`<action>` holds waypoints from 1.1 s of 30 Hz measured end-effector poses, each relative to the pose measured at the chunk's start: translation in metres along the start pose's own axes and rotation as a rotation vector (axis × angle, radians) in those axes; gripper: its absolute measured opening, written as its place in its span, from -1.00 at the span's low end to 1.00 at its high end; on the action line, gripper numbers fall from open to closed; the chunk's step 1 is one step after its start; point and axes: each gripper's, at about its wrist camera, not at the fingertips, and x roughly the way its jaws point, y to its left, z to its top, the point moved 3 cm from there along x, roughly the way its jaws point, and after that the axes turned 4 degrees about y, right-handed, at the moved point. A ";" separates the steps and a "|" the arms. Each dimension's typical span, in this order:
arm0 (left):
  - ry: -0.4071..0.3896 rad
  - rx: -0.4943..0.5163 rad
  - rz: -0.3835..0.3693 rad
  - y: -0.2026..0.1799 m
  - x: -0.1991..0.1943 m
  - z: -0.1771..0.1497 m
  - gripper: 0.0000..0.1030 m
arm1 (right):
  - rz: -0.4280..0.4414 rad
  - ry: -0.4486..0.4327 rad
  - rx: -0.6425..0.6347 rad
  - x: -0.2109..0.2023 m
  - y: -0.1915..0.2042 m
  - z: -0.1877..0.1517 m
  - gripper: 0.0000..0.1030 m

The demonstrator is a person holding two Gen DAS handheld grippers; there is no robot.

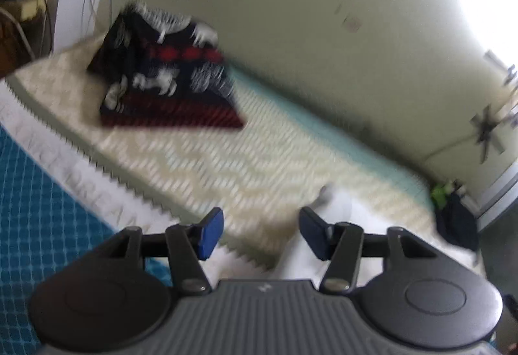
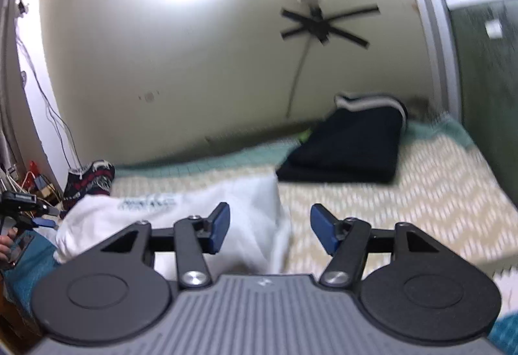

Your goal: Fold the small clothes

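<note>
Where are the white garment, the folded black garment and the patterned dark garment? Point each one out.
white garment (image 2: 181,209): right wrist view, on its flat upper panel near the print.
folded black garment (image 2: 349,148): right wrist view, middle of its top face.
patterned dark garment (image 1: 168,76): left wrist view, middle of the folded stack.

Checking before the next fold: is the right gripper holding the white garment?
No: the right gripper has its jaws apart with nothing pinched, and the white garment lies on the bed below.

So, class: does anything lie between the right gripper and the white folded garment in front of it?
Nothing visible does. The right gripper stands open directly over the white folded garment; its jaws are empty.
</note>
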 end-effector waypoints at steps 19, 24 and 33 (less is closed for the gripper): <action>0.064 0.213 -0.108 -0.065 0.134 -0.015 -0.89 | -0.001 0.182 0.028 0.139 0.015 -0.015 -0.59; 0.056 0.171 -0.133 -0.060 0.107 -0.019 -0.74 | 0.020 0.140 0.081 0.091 0.008 -0.023 -0.13; -0.096 0.029 -0.164 -0.020 0.035 -0.026 0.09 | 0.262 0.043 0.158 0.026 0.023 -0.008 -0.03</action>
